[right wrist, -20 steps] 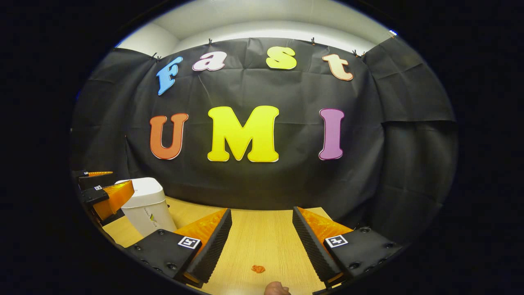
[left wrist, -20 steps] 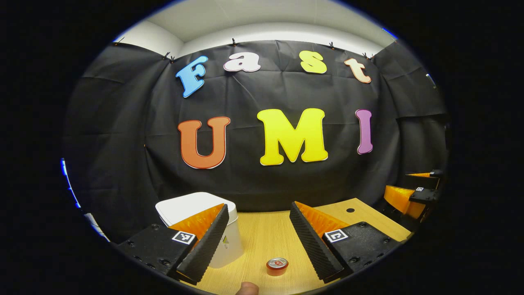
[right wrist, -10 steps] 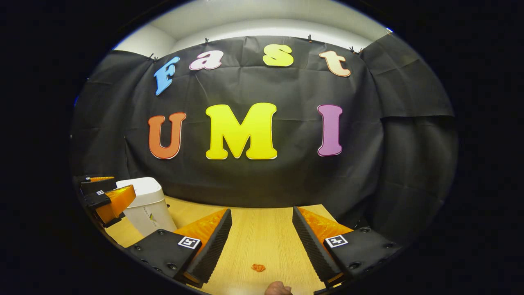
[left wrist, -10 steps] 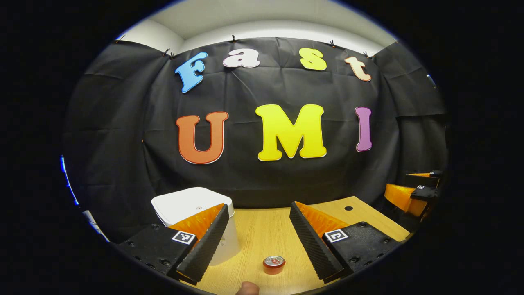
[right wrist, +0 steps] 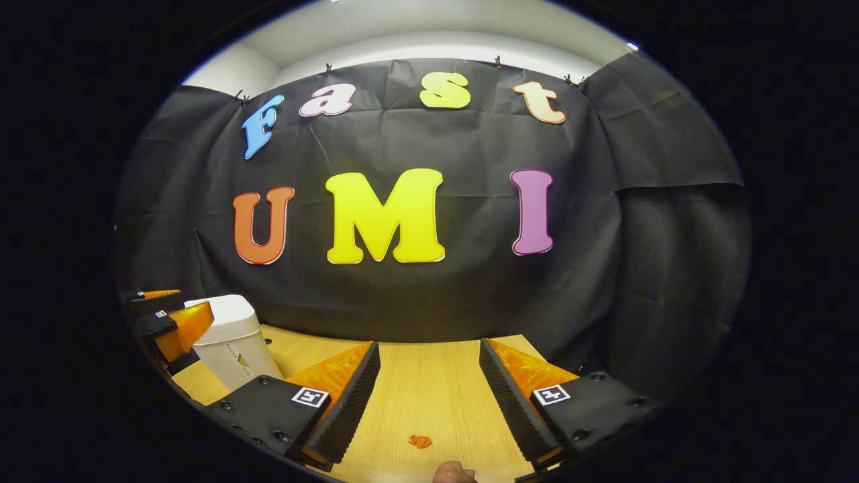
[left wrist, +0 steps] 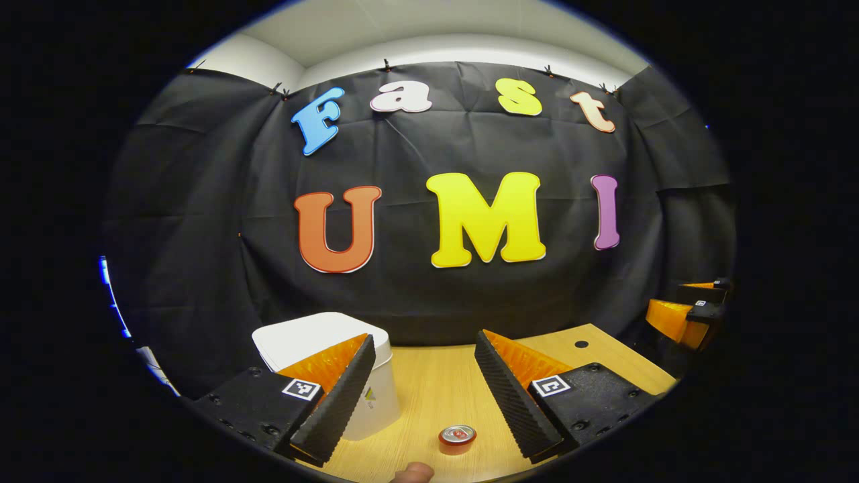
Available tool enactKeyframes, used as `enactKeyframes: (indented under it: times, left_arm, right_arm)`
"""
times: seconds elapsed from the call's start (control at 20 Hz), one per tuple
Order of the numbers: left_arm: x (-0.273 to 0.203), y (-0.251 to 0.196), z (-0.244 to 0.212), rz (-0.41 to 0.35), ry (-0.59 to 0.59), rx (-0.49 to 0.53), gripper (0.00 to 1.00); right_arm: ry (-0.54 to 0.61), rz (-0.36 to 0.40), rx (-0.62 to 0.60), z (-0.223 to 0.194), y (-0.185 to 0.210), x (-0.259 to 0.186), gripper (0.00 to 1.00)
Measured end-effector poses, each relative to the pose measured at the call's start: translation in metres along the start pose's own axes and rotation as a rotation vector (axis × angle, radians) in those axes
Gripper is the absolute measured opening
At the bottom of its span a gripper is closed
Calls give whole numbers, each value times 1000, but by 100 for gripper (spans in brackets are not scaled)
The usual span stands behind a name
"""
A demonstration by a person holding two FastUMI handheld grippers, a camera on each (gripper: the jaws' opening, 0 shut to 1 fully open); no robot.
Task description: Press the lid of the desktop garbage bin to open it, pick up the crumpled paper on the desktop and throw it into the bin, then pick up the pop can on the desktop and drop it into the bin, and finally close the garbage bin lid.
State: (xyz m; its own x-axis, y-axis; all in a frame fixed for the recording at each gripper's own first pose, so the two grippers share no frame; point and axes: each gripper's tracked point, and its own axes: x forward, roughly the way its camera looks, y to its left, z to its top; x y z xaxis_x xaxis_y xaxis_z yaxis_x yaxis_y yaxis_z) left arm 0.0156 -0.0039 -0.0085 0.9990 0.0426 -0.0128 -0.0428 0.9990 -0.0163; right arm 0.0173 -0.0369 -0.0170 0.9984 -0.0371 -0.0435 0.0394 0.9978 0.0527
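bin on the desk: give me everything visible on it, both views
The garbage bin is a small white container, plastic by its look, with rounded corners and a flat white lid that sits closed. It stands upright on the wooden desktop near the black cloth wall. A small logo marks its side. In the left gripper view the left finger of that gripper overlaps it in the picture; whether they touch cannot be told. In the right gripper view it stands at far left, behind the other gripper's fingers.

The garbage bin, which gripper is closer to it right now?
Left. The left gripper hangs open right beside the garbage bin, which partly sits behind one finger; the right gripper is open farther along the table.
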Motion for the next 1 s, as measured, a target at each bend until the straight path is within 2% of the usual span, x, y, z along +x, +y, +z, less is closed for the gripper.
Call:
enactKeyframes:
  times: [0.35, 0.45, 0.55, 0.65, 0.75, 0.8, 1.0]
  left_arm:
    - [39, 42, -2, 84, 15, -32, 95]
    - [50, 55, 0, 105, 0, -23, 92]
    - [64, 60, -3, 105, 14, -22, 84]
    - [77, 74, -7, 129, 24, -31, 83]
    - [90, 88, -9, 158, 25, -39, 76]
    - [96, 92, -10, 163, 23, -44, 67]
    - [116, 117, -26, 221, 73, -81, 44]
  right_arm:
    - [15, -5, -34, -3, 5, 12, 94]
    - [21, -6, -48, -4, 7, 15, 94]
    - [25, -10, -55, -5, 7, 19, 94]
    - [29, -16, -63, -6, 7, 23, 93]
    - [37, -19, -71, -9, 9, 28, 93]
    - [43, -22, -79, -11, 9, 30, 94]
    - [68, -29, -100, -18, 13, 38, 93]
